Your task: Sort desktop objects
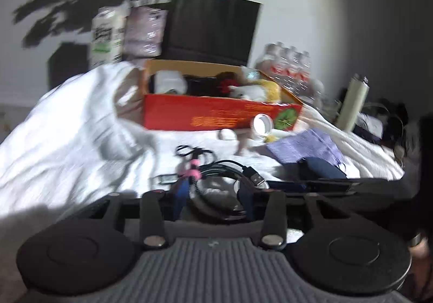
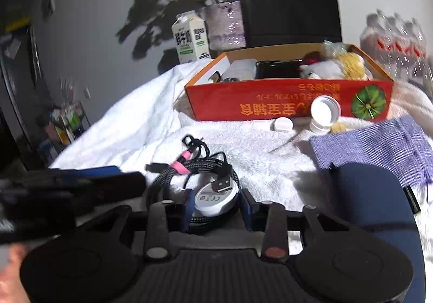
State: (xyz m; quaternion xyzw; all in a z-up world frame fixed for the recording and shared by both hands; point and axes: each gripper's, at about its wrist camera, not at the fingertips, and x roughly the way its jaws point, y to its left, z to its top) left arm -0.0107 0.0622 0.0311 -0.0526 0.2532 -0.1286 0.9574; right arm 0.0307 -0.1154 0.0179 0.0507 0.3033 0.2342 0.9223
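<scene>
Right gripper [image 2: 216, 201], lower centre, pinches the white charging puck [image 2: 213, 198] with coiled cable [image 2: 200, 167]. Left gripper [image 1: 213, 194], lower centre, stands spread around the same cable; no contact discernible.

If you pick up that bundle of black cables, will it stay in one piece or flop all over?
The cable bundle would probably flop, since braided cords bend. The pink tie should hold the loops together. The loose USB plug may dangle.
</scene>
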